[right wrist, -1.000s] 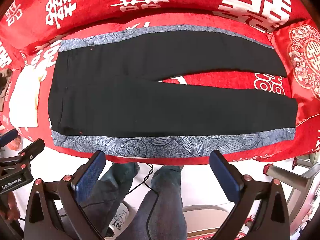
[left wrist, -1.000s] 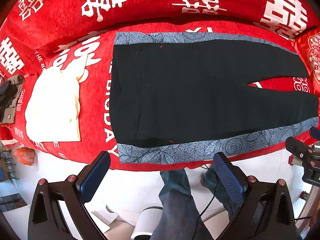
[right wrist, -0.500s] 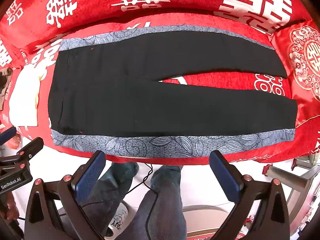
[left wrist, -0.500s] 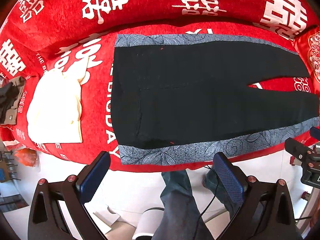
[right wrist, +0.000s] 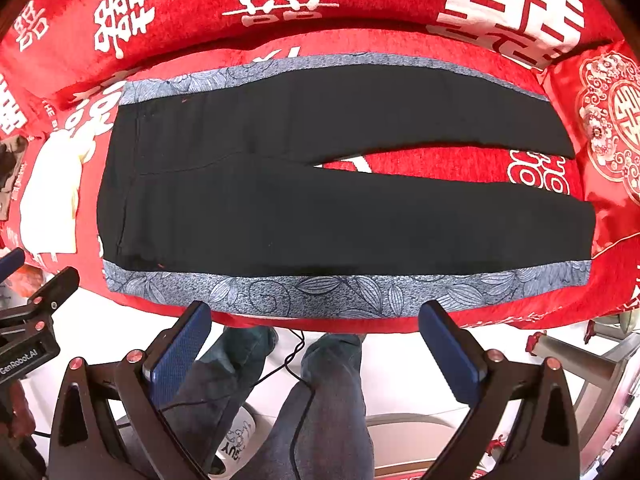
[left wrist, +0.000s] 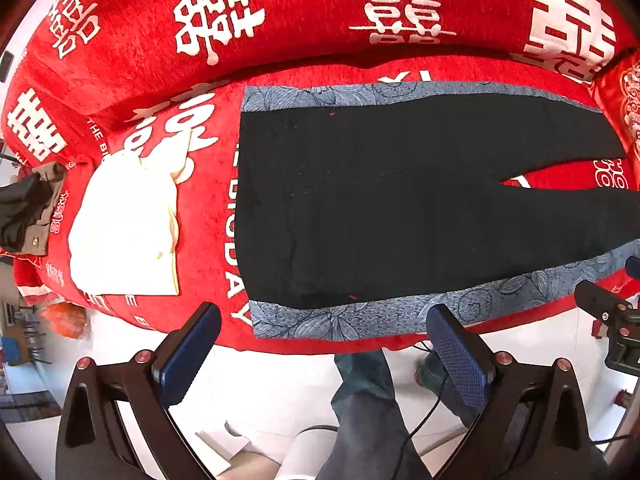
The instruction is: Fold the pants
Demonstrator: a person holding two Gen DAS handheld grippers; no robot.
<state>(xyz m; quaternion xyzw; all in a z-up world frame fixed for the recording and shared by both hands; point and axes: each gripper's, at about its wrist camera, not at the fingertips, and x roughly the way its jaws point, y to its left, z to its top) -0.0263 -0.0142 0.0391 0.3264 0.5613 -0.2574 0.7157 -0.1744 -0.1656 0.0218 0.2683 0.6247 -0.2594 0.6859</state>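
Note:
Black pants [left wrist: 400,204] with grey-blue floral side stripes lie flat on the red sofa seat, waistband to the left, both legs spread apart to the right; they also show in the right wrist view [right wrist: 320,208]. My left gripper [left wrist: 324,344] is open and empty, held above the floor just in front of the sofa edge near the waistband's near corner. My right gripper [right wrist: 316,340] is open and empty, in front of the near leg's floral stripe. Neither touches the pants.
A folded cream garment [left wrist: 124,228] lies left of the pants. A dark and tan item [left wrist: 28,208] sits at the far left edge. Red cushions [right wrist: 608,128] stand at the right and back. The person's legs [right wrist: 332,400] and a cable are below.
Both grippers have crept slightly toward the sofa; the pants sit a little lower in the views. Both stay open. The pants have not moved.

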